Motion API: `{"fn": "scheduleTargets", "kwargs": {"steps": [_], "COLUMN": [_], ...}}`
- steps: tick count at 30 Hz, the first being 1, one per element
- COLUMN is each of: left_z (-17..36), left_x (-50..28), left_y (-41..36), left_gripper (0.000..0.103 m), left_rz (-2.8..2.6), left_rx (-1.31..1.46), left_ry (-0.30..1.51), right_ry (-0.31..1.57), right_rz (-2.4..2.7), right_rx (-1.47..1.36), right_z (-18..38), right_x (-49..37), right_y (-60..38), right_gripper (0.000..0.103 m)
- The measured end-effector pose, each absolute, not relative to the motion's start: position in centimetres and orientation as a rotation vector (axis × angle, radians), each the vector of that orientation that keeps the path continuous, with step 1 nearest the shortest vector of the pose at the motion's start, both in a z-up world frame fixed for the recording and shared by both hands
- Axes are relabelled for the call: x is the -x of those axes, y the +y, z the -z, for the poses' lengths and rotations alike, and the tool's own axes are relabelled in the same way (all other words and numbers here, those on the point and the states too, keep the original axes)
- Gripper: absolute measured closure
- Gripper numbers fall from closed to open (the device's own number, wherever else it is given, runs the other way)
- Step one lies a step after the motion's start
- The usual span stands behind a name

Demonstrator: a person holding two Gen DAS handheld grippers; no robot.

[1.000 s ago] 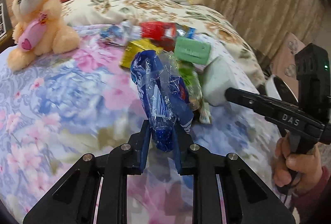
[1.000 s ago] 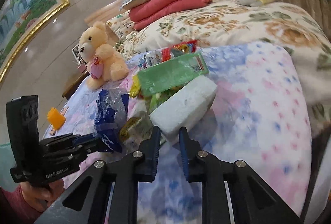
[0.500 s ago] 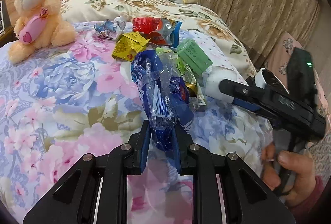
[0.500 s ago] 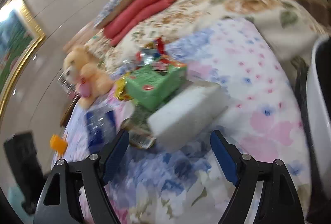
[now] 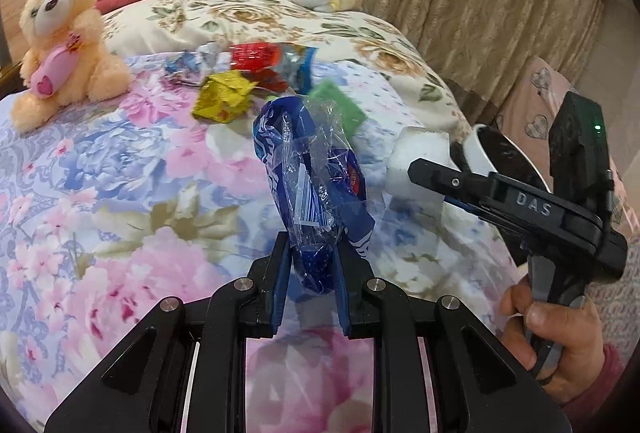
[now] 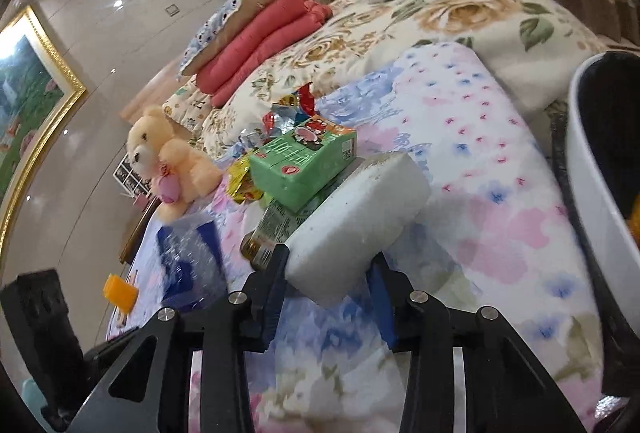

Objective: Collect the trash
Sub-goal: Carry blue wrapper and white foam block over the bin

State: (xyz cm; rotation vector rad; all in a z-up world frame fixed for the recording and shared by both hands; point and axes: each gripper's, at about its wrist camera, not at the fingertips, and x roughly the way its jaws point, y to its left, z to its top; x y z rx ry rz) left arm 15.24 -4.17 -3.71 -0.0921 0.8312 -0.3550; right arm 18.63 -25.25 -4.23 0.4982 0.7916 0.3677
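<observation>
While closing, right gripper (image 6: 326, 287) straddles white foam block (image 6: 356, 217).

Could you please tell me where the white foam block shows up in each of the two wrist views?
Left wrist view: the white foam block sits right of centre, by the right gripper's tip.
Right wrist view: it is at centre, between the closing jaws.
Shared landmark: the teddy bear on the bed.
</observation>
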Motion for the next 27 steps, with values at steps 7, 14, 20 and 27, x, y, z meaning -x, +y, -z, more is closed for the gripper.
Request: {"fn": "scheduleTargets", "kwargs": {"steps": [7, 14, 20, 27], "left_z": [3.4, 3.0, 2.3, 1.3], "left_x": [-14.4, -13.9, -13.8, -13.8], "left_y": [-7.4, -10.3, -13.1, -16.3], "left_gripper": [0.085, 0.085, 0.085, 0.084], "left_rz": [0.424, 0.480, 0.530, 0.585], "left_rx": [0.062, 0.034, 0.006, -0.024], "left_ry": [0.834, 0.834, 0.827, 0.810], "right_ry": [0.764, 0.738, 0.718, 0.686], "right_rz": [-0.344, -0.291, -0.243, -0.185], "right_rx": [-0.454, -0.436, -0.429, -0.409], "right_z": [3.1, 2.2, 1.5, 0.6], "right_x": [-15.3, -12.4, -10.7, -9.6], "right_y": [-27.5, -30.7, -33.0, -35.7], "right_gripper": [0.063, 0.063, 0.063, 0.063]}}
